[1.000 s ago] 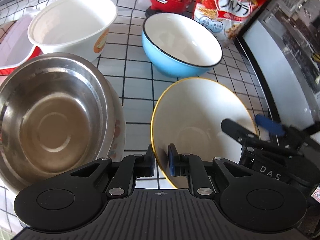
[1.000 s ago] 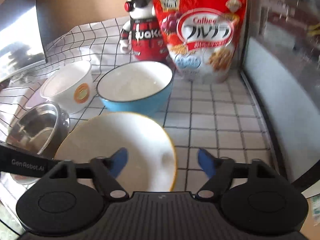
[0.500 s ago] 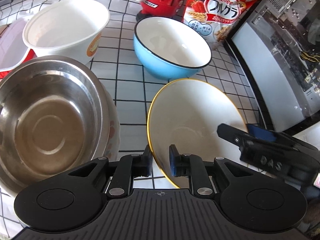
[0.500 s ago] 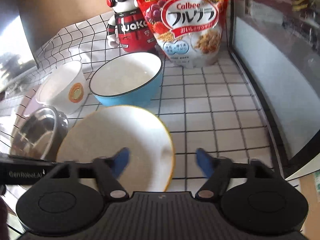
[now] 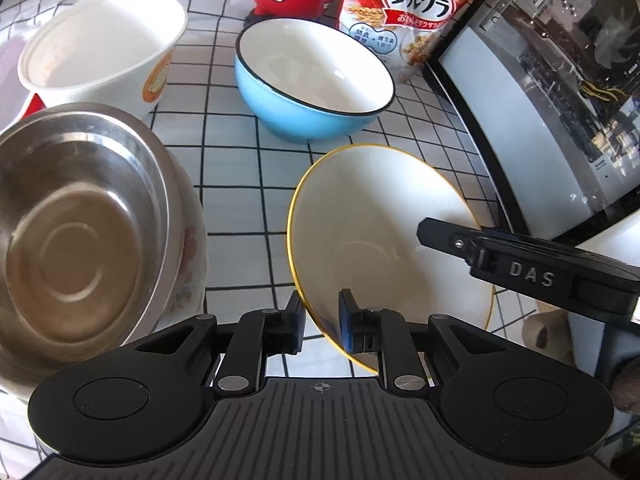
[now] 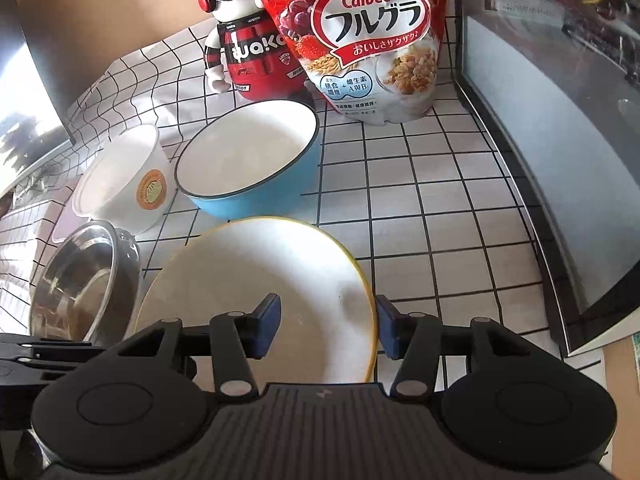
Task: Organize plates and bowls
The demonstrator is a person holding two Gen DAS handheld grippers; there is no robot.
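Note:
My left gripper [image 5: 320, 326] is shut on the near rim of a white plate with a yellow edge [image 5: 384, 216] and holds it tilted above the tiled counter. The same plate [image 6: 256, 300] shows in the right wrist view. My right gripper [image 6: 328, 330] is open, its jaws on either side of the plate's right rim without touching it. A steel bowl [image 5: 80, 232] sits nested in a floral bowl at the left. A blue bowl [image 5: 316, 92] and a white paper bowl [image 5: 100, 48] stand behind.
A red cereal bag [image 6: 368, 32] and a red robot figure [image 6: 248, 52] stand at the back. A glass-fronted appliance [image 6: 560, 120] runs along the right side. A red and white tray [image 5: 16, 80] lies at the far left.
Both grippers have risen and moved forward a little with the plate. The right gripper's jaws have narrowed around the plate's rim.

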